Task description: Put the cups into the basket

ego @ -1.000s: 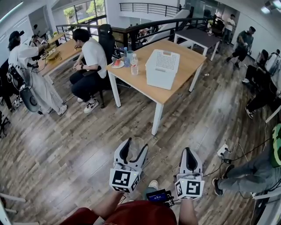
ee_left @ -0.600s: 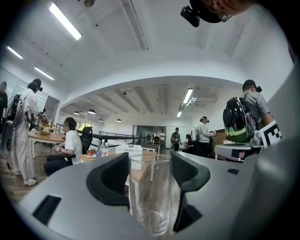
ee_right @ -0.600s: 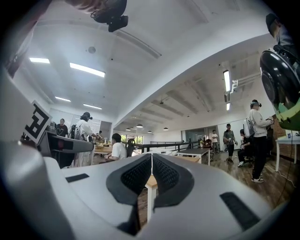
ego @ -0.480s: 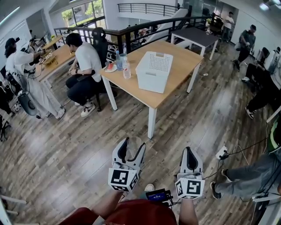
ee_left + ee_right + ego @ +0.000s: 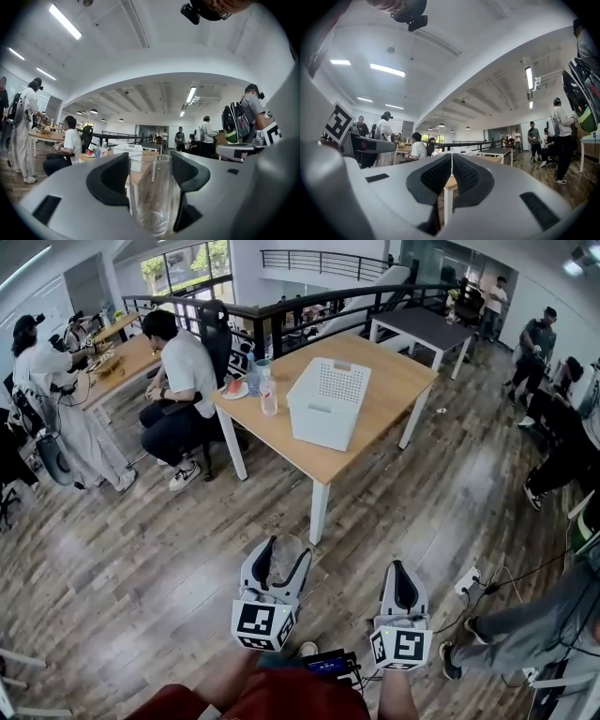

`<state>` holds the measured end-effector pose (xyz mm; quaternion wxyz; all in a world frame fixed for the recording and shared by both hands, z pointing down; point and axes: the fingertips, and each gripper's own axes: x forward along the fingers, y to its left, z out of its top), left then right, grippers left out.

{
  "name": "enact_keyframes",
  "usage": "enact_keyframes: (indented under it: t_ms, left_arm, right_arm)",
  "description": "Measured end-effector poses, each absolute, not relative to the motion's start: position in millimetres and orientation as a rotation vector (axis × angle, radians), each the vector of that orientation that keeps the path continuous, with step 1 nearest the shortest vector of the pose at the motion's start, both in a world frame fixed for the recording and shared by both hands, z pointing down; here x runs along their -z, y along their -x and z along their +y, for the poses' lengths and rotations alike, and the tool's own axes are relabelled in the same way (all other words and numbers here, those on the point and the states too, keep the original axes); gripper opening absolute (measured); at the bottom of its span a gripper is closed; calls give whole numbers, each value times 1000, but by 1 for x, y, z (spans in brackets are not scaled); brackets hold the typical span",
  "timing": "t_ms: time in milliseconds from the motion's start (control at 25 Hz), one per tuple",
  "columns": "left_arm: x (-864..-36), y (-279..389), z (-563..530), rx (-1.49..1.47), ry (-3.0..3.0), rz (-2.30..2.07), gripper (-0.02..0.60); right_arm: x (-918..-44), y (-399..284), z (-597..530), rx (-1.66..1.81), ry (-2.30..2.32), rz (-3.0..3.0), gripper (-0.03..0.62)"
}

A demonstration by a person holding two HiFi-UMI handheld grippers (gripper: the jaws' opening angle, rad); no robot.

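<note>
Gripping a clear, empty drinking glass [image 5: 150, 197], the left gripper [image 5: 286, 555] has its jaws spread only as wide as the glass, one black pad pressed to each side. The glass stands upright between them, held above the grey-brown wooden plank floor [image 5: 131, 559]. At 3 o'clock of it, just beside, the right gripper [image 5: 403, 570] has its jaws pressed together with nothing between them, as the right gripper view shows.

Farther out, towards 12 o'clock of both grippers, stands a light wooden table with white legs [image 5: 380, 371]. On it, well apart from the held glass, sits the white perforated plastic basket [image 5: 325, 401]; its inside cannot be seen from here. At 9 o'clock of the basket, near the table's edge, a clear plastic water bottle [image 5: 269, 396] stands upright. Just beyond it, at 10 o'clock, lies a small plate with something red on it [image 5: 234, 387].

At 9 o'clock of the table a seated person in a white shirt [image 5: 190, 362] faces away from the basket. Other people stand around the room's far edges.
</note>
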<state>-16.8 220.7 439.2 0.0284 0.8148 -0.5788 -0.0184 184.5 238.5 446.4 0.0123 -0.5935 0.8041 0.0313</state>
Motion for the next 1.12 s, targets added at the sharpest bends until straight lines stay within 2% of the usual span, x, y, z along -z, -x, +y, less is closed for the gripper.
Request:
enact_keyframes:
  t_ms: [600,1120]
  left_arm:
    - [-445,24,111,80,-2564,-1720,282]
    - [-434,54,11,84,-2583,-1671,282]
  right_arm:
    - [-439,-176,139,-166,1930,2486,12]
    - [-432,-136,39,-164,1931,2485,12]
